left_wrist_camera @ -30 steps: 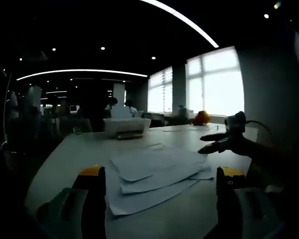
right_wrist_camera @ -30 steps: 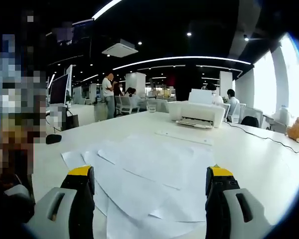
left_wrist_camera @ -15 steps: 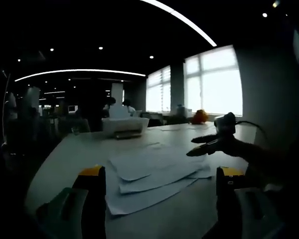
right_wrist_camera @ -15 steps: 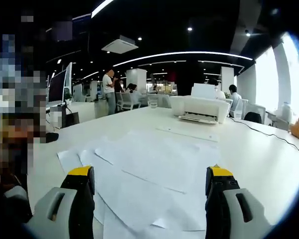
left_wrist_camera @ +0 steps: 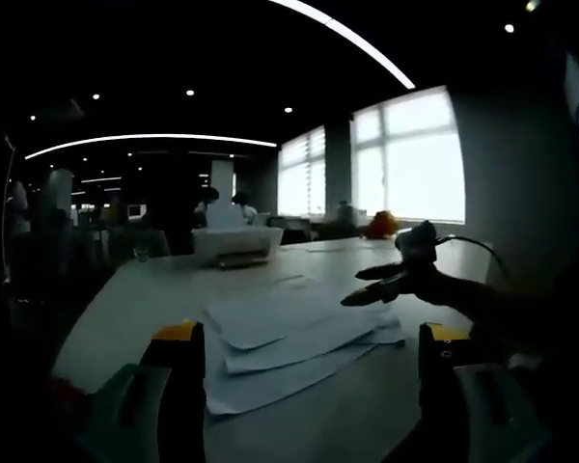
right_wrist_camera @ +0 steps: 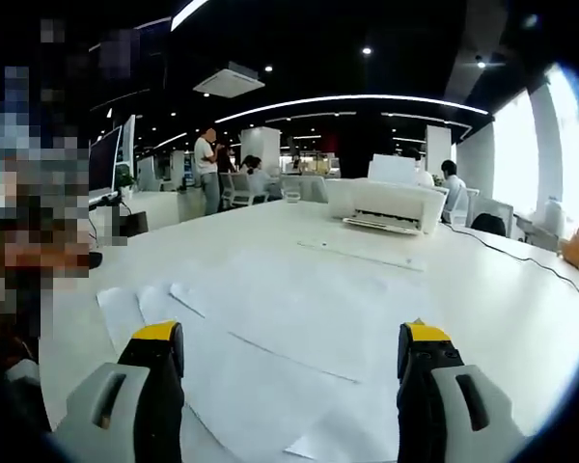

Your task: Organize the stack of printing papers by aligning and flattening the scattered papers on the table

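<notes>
Loosely fanned white papers [left_wrist_camera: 289, 338] lie overlapping, seemingly flat, on the table [right_wrist_camera: 502, 289]; both tongs gape apart.

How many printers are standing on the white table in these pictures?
1. The white printer stands at the far side of the table, beyond the scattered papers; the left gripper view shows the same one. Others may be hidden.

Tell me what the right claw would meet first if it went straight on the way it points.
Most likely the papers, spread on the table just ahead of the open right claw. It looks low and close over them, though depth is hard to judge; the printer sits well beyond.
</notes>
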`<act>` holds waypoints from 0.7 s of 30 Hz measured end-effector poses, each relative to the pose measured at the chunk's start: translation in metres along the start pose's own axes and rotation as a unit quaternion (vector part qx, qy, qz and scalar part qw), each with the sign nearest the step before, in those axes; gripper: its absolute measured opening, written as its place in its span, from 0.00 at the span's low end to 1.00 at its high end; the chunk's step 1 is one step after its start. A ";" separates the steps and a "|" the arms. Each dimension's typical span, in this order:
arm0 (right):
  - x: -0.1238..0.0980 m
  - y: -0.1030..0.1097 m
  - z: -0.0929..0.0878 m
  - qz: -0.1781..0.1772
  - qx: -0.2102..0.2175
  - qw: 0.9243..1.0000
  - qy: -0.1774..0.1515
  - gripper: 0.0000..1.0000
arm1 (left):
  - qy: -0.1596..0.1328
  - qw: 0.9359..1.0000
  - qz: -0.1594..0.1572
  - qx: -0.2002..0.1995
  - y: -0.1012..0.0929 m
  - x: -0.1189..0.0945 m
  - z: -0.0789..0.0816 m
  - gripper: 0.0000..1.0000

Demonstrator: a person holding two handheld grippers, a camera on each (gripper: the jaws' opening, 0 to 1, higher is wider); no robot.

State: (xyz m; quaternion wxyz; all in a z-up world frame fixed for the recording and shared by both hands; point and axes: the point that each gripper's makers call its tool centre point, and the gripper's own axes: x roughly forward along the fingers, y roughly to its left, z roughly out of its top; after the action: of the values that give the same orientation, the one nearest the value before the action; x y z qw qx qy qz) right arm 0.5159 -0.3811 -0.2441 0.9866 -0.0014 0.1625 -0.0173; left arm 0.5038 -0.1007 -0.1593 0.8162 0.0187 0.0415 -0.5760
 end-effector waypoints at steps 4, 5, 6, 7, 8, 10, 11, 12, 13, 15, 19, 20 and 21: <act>0.003 0.002 -0.004 0.001 -0.001 1.000 0.005 0.87 | 0.001 1.000 -0.002 -0.002 -0.003 0.000 -0.002 0.94; 0.004 0.002 -0.004 0.001 -0.001 1.000 0.006 0.87 | 0.000 1.000 -0.003 -0.003 -0.003 -0.001 -0.002 0.94; 0.005 0.002 -0.005 0.001 -0.001 1.000 0.007 0.87 | 0.000 1.000 -0.004 -0.003 -0.004 -0.001 -0.002 0.94; 0.007 0.000 -0.006 0.000 -0.002 1.000 0.009 0.87 | 0.000 1.000 -0.004 -0.003 -0.004 -0.001 -0.003 0.94; 0.008 -0.001 -0.006 0.000 -0.002 1.000 0.010 0.87 | 0.000 1.000 -0.004 -0.004 -0.005 -0.001 -0.003 0.94; 0.009 -0.001 -0.008 -0.003 -0.005 1.000 0.013 0.87 | 0.000 1.000 -0.006 -0.004 -0.006 -0.001 -0.003 0.94; 0.009 -0.001 -0.009 -0.003 -0.006 1.000 0.013 0.87 | 0.000 1.000 -0.006 -0.004 -0.007 -0.001 -0.003 0.94; 0.010 -0.001 -0.010 -0.004 -0.005 1.000 0.015 0.87 | 0.000 1.000 -0.006 -0.004 -0.007 -0.001 -0.003 0.94; 0.010 -0.001 -0.010 -0.004 -0.004 1.000 0.015 0.87 | 0.000 1.000 -0.007 -0.004 -0.007 -0.001 -0.003 0.94; 0.011 -0.001 -0.011 -0.004 -0.002 1.000 0.016 0.87 | -0.001 1.000 -0.007 -0.004 -0.007 -0.001 -0.003 0.94; 0.012 -0.001 -0.014 -0.005 -0.002 1.000 0.018 0.87 | -0.001 1.000 -0.008 -0.004 -0.008 -0.002 -0.003 0.94; 0.012 -0.001 -0.014 -0.005 -0.002 1.000 0.019 0.87 | -0.002 1.000 -0.008 -0.004 -0.009 -0.002 -0.003 0.94; 0.013 -0.001 -0.015 -0.005 -0.002 1.000 0.019 0.87 | -0.001 1.000 -0.009 -0.004 -0.009 -0.002 -0.003 0.94</act>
State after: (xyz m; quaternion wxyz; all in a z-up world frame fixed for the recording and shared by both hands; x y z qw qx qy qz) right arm 0.5230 -0.3825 -0.2621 0.9831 -0.0033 0.1816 -0.0221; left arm 0.4942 -0.1018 -0.1620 0.8110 0.0148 0.0432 -0.5832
